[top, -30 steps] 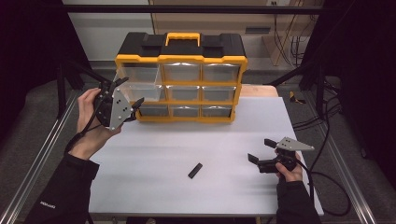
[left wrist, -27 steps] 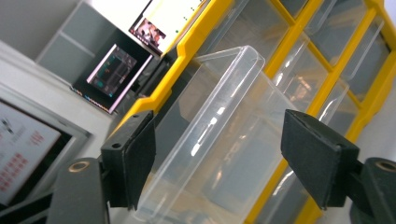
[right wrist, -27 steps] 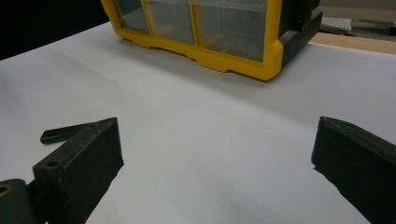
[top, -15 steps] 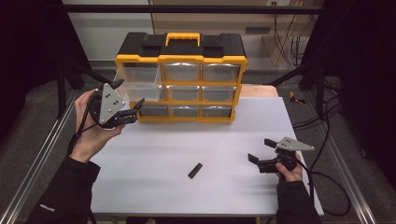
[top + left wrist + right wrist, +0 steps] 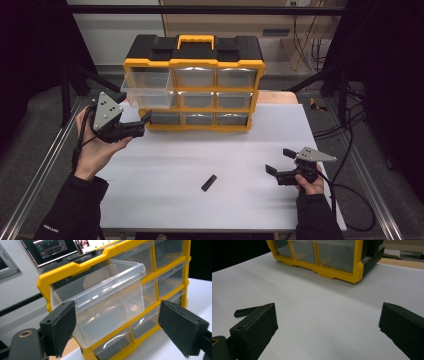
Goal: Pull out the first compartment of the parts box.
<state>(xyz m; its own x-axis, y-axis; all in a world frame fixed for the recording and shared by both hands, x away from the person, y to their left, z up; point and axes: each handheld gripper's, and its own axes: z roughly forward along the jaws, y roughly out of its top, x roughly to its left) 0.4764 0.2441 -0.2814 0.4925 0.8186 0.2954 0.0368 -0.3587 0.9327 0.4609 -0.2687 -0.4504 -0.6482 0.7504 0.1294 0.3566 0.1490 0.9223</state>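
at far left, the left tool [image 5: 142,121] – jaws just opening, nothing between them – faces the pulled-out clear drawer [image 5: 145,87]; right tool [image 5: 277,161] spread.

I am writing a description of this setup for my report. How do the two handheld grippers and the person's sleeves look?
Each gripper, left gripper and right gripper, is a black body with two flat black jaws faced with dark pads. A grey three-cornered plate with small dark dots sits on top of each. A black cable trails from the right one. The person wears black sleeves; the left cuff carries a small white marking.
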